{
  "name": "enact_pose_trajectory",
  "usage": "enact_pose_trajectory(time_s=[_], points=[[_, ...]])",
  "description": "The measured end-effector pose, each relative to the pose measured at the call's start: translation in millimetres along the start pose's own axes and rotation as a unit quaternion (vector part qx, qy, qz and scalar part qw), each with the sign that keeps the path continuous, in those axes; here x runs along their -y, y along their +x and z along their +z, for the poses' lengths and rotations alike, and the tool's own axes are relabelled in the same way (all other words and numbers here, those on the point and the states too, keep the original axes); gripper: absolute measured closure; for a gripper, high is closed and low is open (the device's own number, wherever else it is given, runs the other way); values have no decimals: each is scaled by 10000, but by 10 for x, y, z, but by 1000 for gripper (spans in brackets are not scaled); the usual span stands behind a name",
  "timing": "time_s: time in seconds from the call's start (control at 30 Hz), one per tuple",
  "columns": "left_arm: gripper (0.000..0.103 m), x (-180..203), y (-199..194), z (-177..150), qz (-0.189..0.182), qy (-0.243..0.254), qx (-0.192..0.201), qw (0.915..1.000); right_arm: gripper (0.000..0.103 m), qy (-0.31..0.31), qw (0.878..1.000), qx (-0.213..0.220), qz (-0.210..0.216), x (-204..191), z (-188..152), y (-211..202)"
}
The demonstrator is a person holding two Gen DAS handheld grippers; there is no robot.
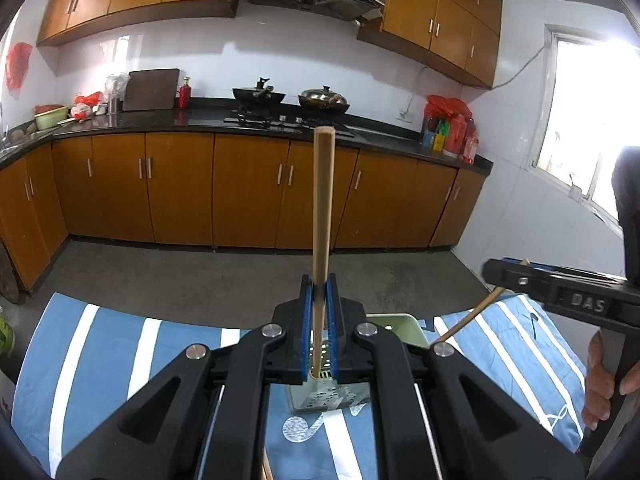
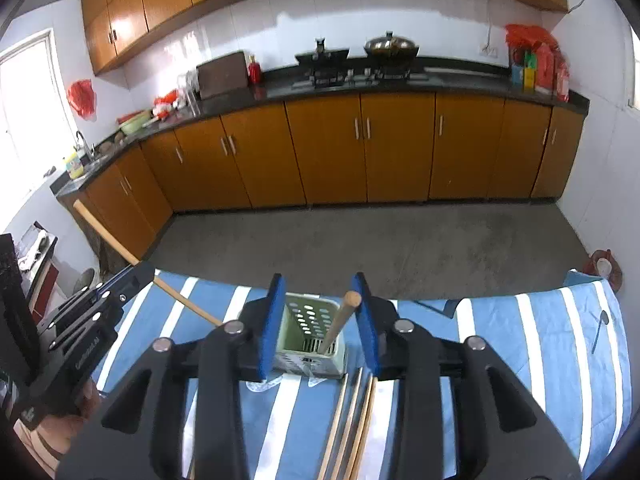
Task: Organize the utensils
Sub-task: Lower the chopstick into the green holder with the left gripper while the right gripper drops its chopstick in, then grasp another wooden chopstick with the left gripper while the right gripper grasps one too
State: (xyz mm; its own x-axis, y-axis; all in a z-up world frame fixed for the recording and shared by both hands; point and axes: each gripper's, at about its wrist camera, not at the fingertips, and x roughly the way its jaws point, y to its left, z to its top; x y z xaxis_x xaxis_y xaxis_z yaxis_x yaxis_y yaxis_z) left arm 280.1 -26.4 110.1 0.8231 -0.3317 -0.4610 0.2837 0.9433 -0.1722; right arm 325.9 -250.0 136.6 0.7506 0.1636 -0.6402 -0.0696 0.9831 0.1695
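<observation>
We note the left tongs point(image 1: 319, 300) clenched on a wooden stick point(image 1: 322, 208), blue pads pressing its shaft from both sides; the stick stands nearly upright, its lower end down inside the pale green holder point(image 1: 394, 328) on the striped cloth point(image 1: 120, 352) of the table. The left tongs point forward and somewhat downward over the holder. In the right wrist view the right tongs point(image 2: 320, 320) are released, pads apart, tilted down steeply toward the holder point(image 2: 308, 316). A second stick point(image 2: 338, 328) leans in the holder between the pads; its top lies close beside the right-hand pad, and we cannot tell whether they touch. Loose sticks point(image 2: 352, 420) lie on the cloth point(image 2: 520, 360) below the right tongs. A small spoon point(image 2: 600, 330) rests near the cloth's right edge. A hand point(image 1: 600, 380) grips the right tool's handle at the left view's edge.
</observation>
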Motion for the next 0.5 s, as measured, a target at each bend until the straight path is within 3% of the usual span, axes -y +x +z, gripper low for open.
enact_pose_trajectory(time_s=[0.27,0.5], points=[[95,-33,-273,39,82,-71,267,9996,63,137,9972,719,-136,154,-187,-587],[95,-121,-549,-61,122,-181,407,9989,63,399,9961,752,-227,404,-699,-813]])
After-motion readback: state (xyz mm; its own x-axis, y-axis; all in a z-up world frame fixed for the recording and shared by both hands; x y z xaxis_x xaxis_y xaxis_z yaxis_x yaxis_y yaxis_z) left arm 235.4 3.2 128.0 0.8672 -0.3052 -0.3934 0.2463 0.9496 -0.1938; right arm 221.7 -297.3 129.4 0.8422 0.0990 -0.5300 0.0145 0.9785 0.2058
